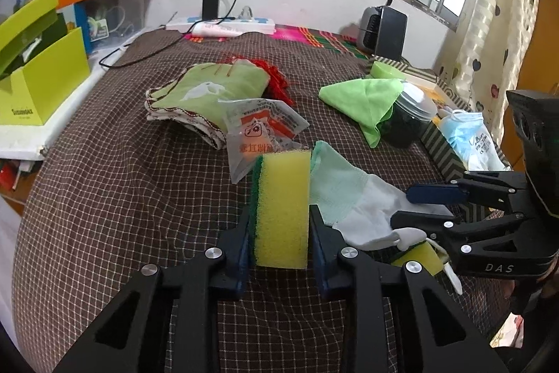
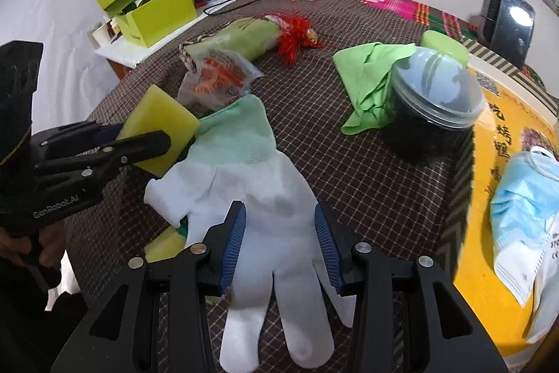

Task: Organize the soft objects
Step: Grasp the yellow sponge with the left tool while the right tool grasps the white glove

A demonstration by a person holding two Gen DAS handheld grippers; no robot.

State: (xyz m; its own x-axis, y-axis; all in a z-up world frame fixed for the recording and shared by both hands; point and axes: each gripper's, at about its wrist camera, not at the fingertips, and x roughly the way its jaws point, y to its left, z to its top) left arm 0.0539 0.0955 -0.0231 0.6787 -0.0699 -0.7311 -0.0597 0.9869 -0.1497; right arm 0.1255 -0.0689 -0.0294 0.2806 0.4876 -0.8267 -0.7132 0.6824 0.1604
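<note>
Left claw clamped on the yellow sponge, green scrub side toward the left finger, held upright just above the checked cloth on the worktop. Looks like a solid pinch across the narrow faces, foam not squashed much, so no need to squeeze harder.

Right claw spread wide, one finger on each side of the white glove, hovering over the palm part. Not gripping anything yet. Glove lying flat, mint cuff pointing away, fingers trailing back under the claw. Cuff touching the held sponge. Second sponge peeking out from under the glove's thumb side.

Tips for the glove grab, just my guess:
- Go down at the palm, not the glove's fingers, otherwise probably a floppy mess.
- Press into the cloth a little before closing, since thin fabric is easy to miss.
- Watch out for catching the checked cloth along with the glove.
- Lift the held sponge clear of the cuff first, or risk dragging one with the other.
- Mind the hidden sponge under the glove, likely to shift when the glove comes up.

Beyond the glove: a crinkly plastic packet, a green cloth draped against a lidded dark tub. To the right of the glove, a blue face mask.
</note>
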